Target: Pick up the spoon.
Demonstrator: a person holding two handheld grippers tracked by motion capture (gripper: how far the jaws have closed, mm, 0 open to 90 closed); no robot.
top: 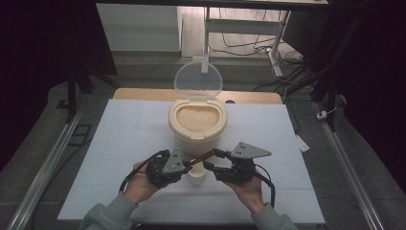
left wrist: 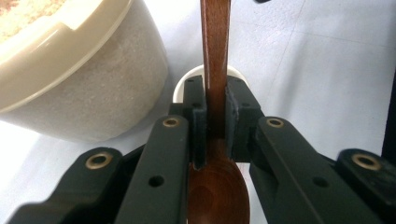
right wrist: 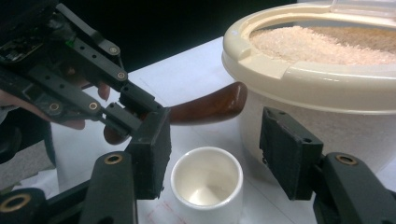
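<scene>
A brown wooden spoon (left wrist: 215, 56) is clamped by its handle in my left gripper (left wrist: 215, 105), which is shut on it, the spoon's bowl toward the hand. In the high view my left gripper (top: 187, 164) holds the spoon (top: 202, 157) level above a small white cup (top: 197, 177). My right gripper (top: 211, 159) is open just right of the spoon's handle end. In the right gripper view its jaws (right wrist: 219, 154) stand apart over the empty cup (right wrist: 208, 184), and the spoon handle (right wrist: 210, 106) lies beyond them. A cream tub of rice (top: 197, 120) stands right behind.
The tub's clear lid (top: 197, 79) stands hinged open at the back. The tub wall (right wrist: 327, 112) is close to my right jaw. A white sheet (top: 129, 134) covers the table, with bare room left and right. Cables and a desk frame (top: 275, 43) lie on the floor beyond.
</scene>
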